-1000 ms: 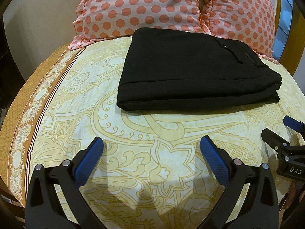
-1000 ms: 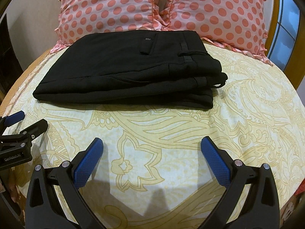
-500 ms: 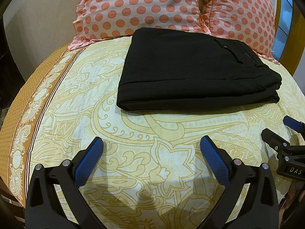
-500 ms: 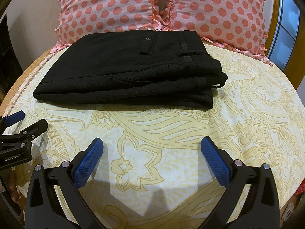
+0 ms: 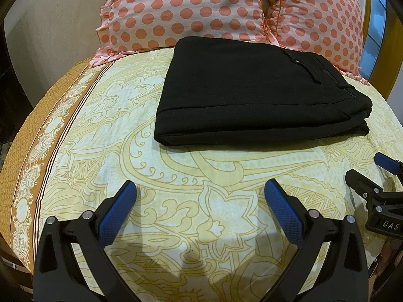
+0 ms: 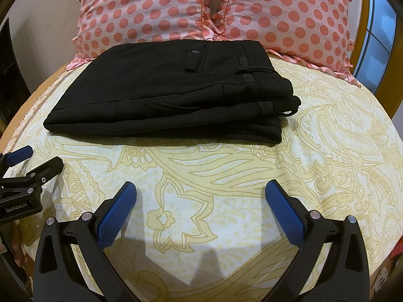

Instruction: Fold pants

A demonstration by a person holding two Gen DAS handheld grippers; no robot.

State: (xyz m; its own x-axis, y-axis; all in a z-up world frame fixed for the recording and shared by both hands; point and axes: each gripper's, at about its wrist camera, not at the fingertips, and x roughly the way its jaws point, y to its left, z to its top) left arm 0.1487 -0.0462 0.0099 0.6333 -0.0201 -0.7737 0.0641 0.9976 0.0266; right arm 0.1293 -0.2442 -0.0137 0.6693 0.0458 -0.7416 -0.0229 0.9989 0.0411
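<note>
Folded black pants point(image 5: 254, 93) lie at twelve o'clock; my left tongs point(image 5: 200, 209) and right tongs point(image 6: 200, 209) hover spread, empty.

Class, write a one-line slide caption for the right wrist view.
Folded black pants lie on a yellow patterned bedsheet before polka-dot pillows, with the open right hand-held gripper empty.

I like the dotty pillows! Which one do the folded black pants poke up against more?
The left polka-dot pillow: most of the black pants' far edge lies along it. The right polka-dot pillow meets only the waistband corner.
</note>
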